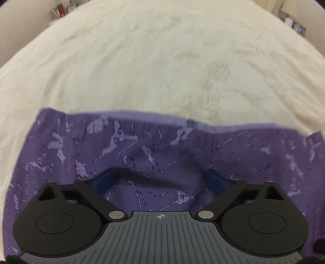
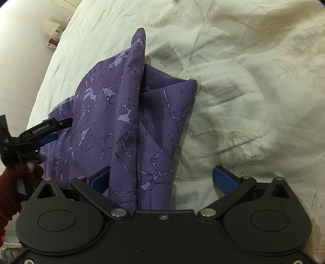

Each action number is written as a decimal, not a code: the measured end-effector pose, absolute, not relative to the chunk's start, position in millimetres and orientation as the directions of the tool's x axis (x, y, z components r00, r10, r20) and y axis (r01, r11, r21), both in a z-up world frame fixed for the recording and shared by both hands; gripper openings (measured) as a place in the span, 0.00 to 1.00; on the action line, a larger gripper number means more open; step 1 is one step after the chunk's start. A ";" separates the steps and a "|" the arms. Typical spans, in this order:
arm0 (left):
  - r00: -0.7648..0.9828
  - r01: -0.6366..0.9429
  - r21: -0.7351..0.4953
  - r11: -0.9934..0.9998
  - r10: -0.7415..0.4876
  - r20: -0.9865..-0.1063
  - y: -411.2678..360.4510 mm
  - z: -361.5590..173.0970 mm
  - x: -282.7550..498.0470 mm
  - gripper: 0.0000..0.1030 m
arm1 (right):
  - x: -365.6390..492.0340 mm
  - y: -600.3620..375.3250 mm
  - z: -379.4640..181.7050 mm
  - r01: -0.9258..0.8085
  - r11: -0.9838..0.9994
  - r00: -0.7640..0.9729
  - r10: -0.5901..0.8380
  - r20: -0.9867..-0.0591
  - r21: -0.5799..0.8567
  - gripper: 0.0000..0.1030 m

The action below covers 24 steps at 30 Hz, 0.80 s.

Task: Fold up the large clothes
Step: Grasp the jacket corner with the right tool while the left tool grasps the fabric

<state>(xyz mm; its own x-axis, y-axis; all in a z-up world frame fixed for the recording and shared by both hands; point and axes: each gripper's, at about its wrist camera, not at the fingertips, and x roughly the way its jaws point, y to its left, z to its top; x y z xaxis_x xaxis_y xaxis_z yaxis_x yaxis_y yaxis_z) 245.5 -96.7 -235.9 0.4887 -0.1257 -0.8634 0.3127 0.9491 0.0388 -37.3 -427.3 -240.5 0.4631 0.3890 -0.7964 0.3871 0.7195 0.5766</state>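
Observation:
A purple patterned garment (image 1: 154, 150) lies on a cream bedspread (image 1: 154, 61). In the left wrist view my left gripper (image 1: 160, 178) is open, its blue-padded fingers spread wide just above the flat cloth, whose straight far edge runs across the view. In the right wrist view the garment (image 2: 126, 113) is folded into a narrow bundle with a raised peak at its far end. My right gripper (image 2: 164, 178) is open, its jaws spread either side of the bundle's near end. The left gripper (image 2: 50, 130) shows at the left edge, over the cloth.
The bedspread (image 2: 254, 81) is wrinkled and embroidered to the right of the garment. Shelves with small items (image 1: 61, 10) stand beyond the bed's far left corner, more clutter (image 1: 292, 22) at far right. A red-sleeved hand (image 2: 12, 182) holds the left gripper.

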 end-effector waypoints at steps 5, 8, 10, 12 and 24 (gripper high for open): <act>0.537 0.376 -0.136 0.917 -0.335 -0.774 -91.5 -210.8 218.3 0.44 | -37.8 -427.0 -240.4 0.383 0.716 0.469 0.393 -0.790 0.584 1.00; 0.495 0.370 -0.265 0.891 -0.430 -0.755 -89.7 -220.2 218.0 0.30 | -40.1 -428.1 -241.3 0.379 0.710 0.473 0.403 -0.784 0.594 1.00; 0.484 0.326 -0.265 0.908 -0.401 -0.778 -90.5 -234.9 222.7 0.28 | -41.3 -429.8 -241.9 0.376 0.703 0.474 0.413 -0.777 0.603 1.00; 0.475 0.281 -0.287 0.916 -0.393 -0.787 -88.4 -250.6 228.2 0.27 | -42.2 -432.3 -242.1 0.379 0.693 0.475 0.423 -0.771 0.613 1.00; 0.454 0.237 -0.338 0.911 -0.412 -0.790 -81.2 -254.2 234.9 0.27 | -29.2 -446.1 -245.3 0.312 0.606 0.554 0.510 -0.658 0.732 1.00</act>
<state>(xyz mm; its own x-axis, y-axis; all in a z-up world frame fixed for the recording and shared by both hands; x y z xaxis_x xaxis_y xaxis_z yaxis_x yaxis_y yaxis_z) 234.9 -81.2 -254.2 0.4537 -0.4116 -0.7904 0.2372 0.9107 -0.3381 -29.2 -446.1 -245.3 0.5540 0.5098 -0.6582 0.3119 0.6060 0.7318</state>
